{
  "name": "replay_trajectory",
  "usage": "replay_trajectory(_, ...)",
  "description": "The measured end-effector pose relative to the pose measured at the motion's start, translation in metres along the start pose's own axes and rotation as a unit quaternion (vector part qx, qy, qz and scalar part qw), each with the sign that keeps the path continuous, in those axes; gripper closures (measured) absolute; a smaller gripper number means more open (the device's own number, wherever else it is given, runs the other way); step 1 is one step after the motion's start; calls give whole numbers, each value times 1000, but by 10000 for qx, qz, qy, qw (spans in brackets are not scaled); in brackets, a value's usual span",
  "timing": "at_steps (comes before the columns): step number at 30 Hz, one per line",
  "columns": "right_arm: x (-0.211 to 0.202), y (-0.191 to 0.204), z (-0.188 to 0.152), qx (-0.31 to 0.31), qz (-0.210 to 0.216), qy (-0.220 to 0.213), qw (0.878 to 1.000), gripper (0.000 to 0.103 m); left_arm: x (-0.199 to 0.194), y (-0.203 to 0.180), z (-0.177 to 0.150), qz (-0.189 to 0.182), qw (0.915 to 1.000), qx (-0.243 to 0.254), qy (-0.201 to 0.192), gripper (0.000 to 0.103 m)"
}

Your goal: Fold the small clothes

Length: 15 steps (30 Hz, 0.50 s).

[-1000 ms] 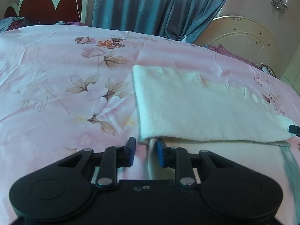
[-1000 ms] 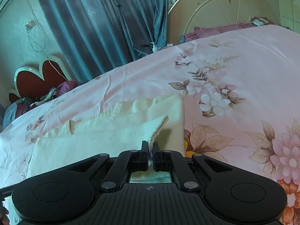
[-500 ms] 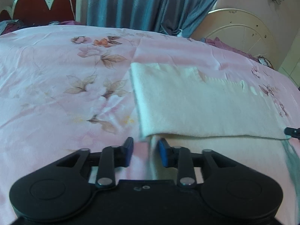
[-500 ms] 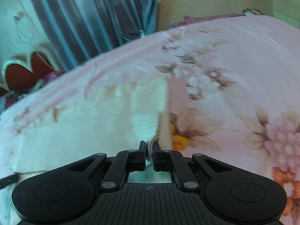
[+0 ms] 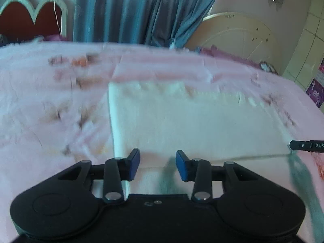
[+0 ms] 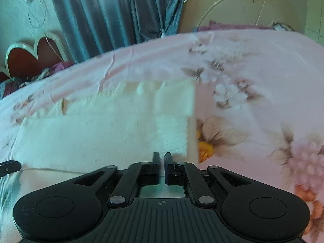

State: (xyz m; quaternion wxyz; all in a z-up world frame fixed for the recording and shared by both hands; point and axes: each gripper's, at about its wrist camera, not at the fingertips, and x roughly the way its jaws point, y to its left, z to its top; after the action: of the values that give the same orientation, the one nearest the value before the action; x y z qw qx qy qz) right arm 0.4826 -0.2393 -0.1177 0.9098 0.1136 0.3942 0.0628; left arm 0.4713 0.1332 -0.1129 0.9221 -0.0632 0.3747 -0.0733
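Fold just laid: the cream knitted garment (image 5: 192,121) lies doubled flat on the pink floral bedsheet (image 5: 50,111). My left gripper (image 5: 158,165) is opening, jaws apart over the near hem, nothing pinched. My right gripper (image 6: 162,167) is nearly closed on the garment's corner. Next I'd judge: release right, regrip for a second fold.

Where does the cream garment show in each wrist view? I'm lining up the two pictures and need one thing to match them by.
Left wrist view: the cream garment fills the centre and right, just beyond the left gripper, whose jaws are opening.
Right wrist view: the cream garment lies centre-left, ahead of the right gripper.
Shared landmark: the blue curtain behind the bed, top centre in both.
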Motion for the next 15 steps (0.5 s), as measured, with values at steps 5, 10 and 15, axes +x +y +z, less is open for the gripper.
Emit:
replay_trajectory(5,34,24,25,-72,281,40,9996,100,41,-4,41,67,9996,269,-54,51)
replay_trajectory(10,56,5,36,-86,-207,79,9997,100,93,36,68,187,9997,78,138,52)
replay_trajectory(15,47,10,41,-100,-275,-31,9996,99,71,31,72,261,9995,111,-139,50)
